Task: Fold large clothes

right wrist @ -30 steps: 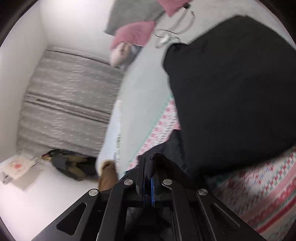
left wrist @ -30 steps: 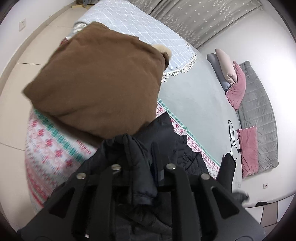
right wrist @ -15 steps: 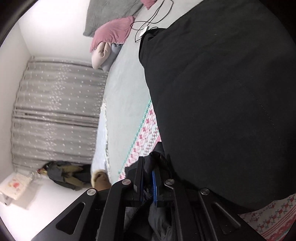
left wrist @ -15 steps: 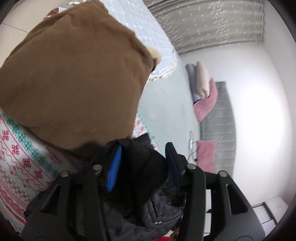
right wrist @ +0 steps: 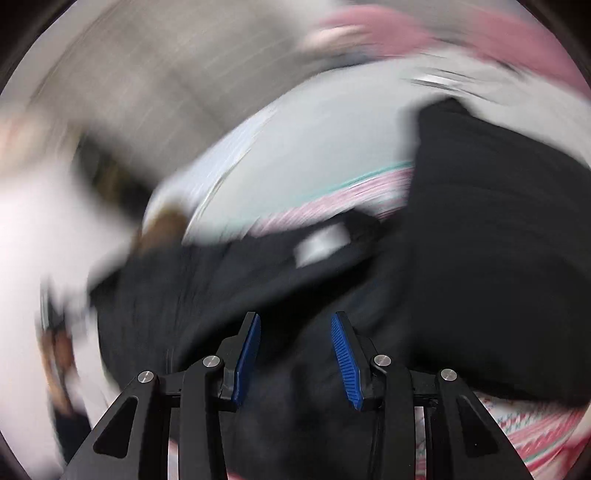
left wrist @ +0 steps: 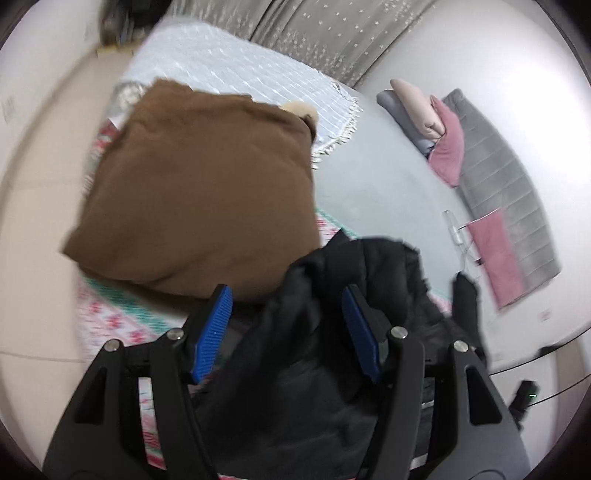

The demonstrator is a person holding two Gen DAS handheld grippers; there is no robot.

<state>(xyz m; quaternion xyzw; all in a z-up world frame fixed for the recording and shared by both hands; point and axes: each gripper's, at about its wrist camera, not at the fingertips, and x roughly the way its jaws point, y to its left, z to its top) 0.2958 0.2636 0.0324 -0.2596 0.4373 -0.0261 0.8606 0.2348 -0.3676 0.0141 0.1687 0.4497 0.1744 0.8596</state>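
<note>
A crumpled black padded jacket [left wrist: 373,269] lies on the bed right under both grippers. My left gripper [left wrist: 286,295] hovers over it with its jaws opening; a fold of the jacket rises between the blue pads [left wrist: 214,332], which do not press on it. The right wrist view is badly blurred. There my right gripper [right wrist: 295,319] is also opening above the black jacket [right wrist: 251,288], with nothing pinched. A folded brown garment [left wrist: 199,192] lies just beyond the left gripper. A flat black garment [right wrist: 498,240] lies to the right of the right gripper.
A pink, green and white patterned blanket [left wrist: 110,314] covers the near part of the bed, with a grey sheet [left wrist: 373,177] beyond. Pillows [left wrist: 424,110] and a grey headboard pad [left wrist: 509,184] are at the far right. A charger cable [left wrist: 458,232] lies there. Grey curtains [left wrist: 332,33] hang behind.
Both grippers were shut on the black jacket a second ago. Both have since spread their jaws and let the fabric go. Each has rolled and shifted, the right one fast.
</note>
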